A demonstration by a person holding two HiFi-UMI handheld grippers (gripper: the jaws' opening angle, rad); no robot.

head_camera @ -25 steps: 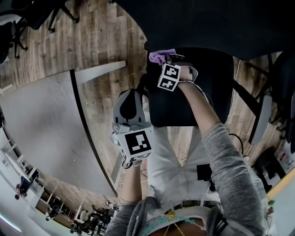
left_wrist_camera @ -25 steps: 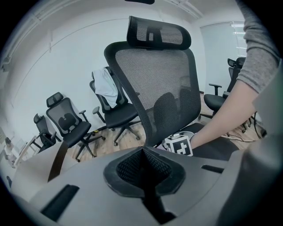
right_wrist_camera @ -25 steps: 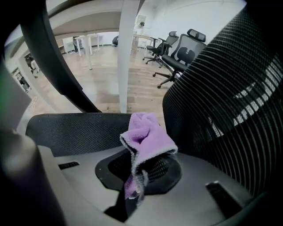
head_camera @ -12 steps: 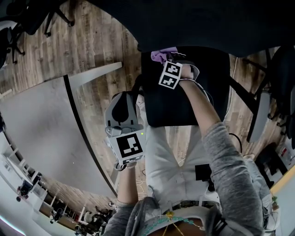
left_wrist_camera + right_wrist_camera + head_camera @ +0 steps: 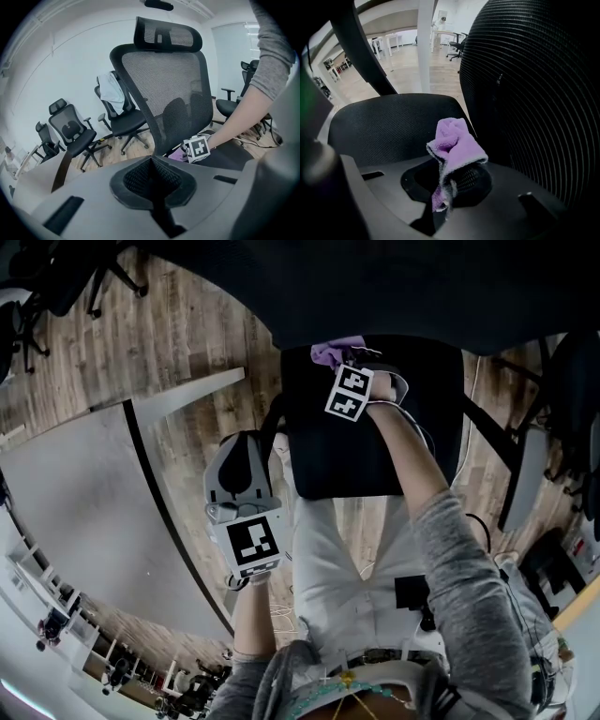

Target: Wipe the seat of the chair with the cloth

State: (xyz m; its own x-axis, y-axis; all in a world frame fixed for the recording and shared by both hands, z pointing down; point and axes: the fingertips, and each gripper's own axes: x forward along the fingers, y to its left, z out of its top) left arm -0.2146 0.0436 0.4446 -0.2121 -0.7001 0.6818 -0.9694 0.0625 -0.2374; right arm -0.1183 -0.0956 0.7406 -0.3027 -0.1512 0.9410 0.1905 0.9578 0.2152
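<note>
Cloth (image 5: 454,145) is a purple bunch pinched in the closed right tongs (image 5: 445,192). Most of it puffs out past the tips and a thin tail hangs down between the jaws. It sits at the far edge of the chair seat (image 5: 328,456), just beside the mesh backrest (image 5: 534,93), toward the seat's left corner. Whether it actually presses on the fabric I cannot tell.

Over the last second the right tongs have barely shifted from that far spot. The left tongs (image 5: 152,173), shut on nothing, have drifted left and nearer to the person, off the seat's left edge and over the wooden floor (image 5: 187,334), well apart from the cloth.

By my reading the wipe sits at the far end of a stroke, one-handed, with nearly the whole seat waiting on the near side.
</note>
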